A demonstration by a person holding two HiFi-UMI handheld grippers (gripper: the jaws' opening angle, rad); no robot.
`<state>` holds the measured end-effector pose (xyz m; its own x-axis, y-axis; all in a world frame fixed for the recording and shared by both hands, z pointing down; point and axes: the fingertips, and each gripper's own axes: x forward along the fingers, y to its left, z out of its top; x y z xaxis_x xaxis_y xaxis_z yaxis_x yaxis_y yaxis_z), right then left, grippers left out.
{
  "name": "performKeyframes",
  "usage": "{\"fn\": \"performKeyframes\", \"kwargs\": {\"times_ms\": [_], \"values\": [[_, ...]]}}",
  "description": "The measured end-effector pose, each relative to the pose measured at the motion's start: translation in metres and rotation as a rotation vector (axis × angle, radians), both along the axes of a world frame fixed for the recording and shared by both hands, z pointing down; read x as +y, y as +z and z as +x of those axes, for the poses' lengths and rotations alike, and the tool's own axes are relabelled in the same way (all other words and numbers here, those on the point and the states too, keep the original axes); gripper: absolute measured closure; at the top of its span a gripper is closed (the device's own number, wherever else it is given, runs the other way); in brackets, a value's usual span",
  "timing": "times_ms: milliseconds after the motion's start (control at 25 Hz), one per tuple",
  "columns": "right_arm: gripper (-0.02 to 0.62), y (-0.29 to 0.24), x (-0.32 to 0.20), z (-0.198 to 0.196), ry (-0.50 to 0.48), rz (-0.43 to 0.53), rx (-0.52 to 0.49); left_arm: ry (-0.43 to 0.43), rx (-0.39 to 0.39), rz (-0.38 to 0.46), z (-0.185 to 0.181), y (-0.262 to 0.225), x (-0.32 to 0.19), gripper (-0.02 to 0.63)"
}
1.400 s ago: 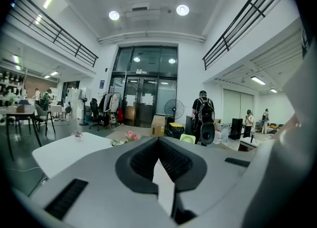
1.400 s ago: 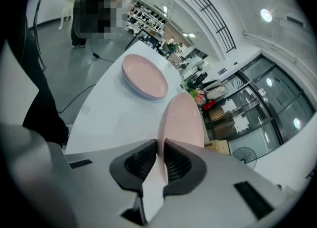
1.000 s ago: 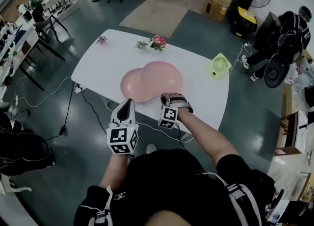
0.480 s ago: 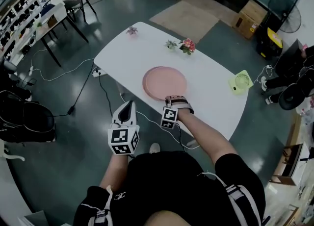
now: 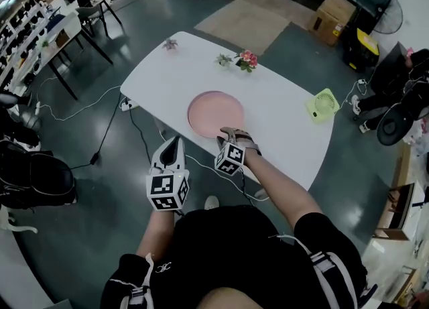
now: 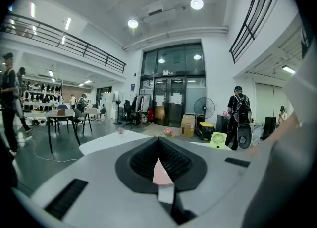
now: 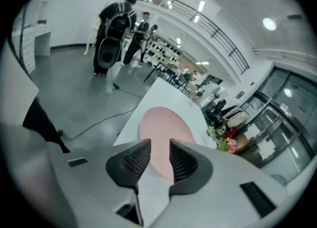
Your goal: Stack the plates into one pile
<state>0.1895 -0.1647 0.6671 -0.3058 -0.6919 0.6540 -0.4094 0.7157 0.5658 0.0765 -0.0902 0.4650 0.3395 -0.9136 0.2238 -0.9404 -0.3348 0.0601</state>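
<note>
The pink plates (image 5: 216, 112) lie as one pile in the middle of the white table (image 5: 281, 110). My right gripper (image 5: 227, 133) hovers at the pile's near rim, pointing down at it. Its jaws are opening, and in the right gripper view (image 7: 159, 144) the pink pile (image 7: 166, 125) shows through the gap, with neither pad pressing on it. Off the table's near edge, over the floor, my left gripper (image 5: 175, 143) holds nothing. In the left gripper view (image 6: 158, 141) its jaws meet at the tip, and a sliver of pink plate (image 6: 161, 173) shows beyond.
A green desk fan (image 5: 322, 105) stands at the table's right end. Pink flowers (image 5: 245, 59) and a small sprig (image 5: 170, 44) sit along the far edge. Cables run over the floor on the left. People stand at the right, beyond the table.
One plate lay half over the other with my right gripper at its rim; now the plates are one pile. The right jaws have parted. Both grippers shifted slightly.
</note>
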Motion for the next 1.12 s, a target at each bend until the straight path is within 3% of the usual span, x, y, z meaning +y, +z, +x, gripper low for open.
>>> {"fn": "performKeyframes", "kwargs": {"times_ms": [240, 320, 480, 640, 1120], "values": [[0.511, -0.096, -0.005, 0.030, 0.214, 0.105, -0.459, 0.067, 0.001, 0.014, 0.031, -0.001, -0.012, 0.592], [0.574, -0.133, -0.002, 0.049, 0.295, 0.152, -0.631, 0.083, 0.004, 0.020, 0.040, -0.003, -0.014, 0.592], [0.580, -0.193, 0.016, 0.094, 0.419, 0.280, -0.888, 0.113, 0.007, 0.033, 0.056, -0.009, -0.017, 0.592], [0.581, -0.217, 0.043, 0.117, 0.453, 0.363, -0.973, 0.135, 0.005, 0.047, 0.068, -0.014, -0.017, 0.592], [0.583, -0.215, 0.063, 0.140, 0.476, 0.364, -0.997, 0.184, -0.007, 0.062, 0.096, -0.021, -0.008, 0.592]]}}
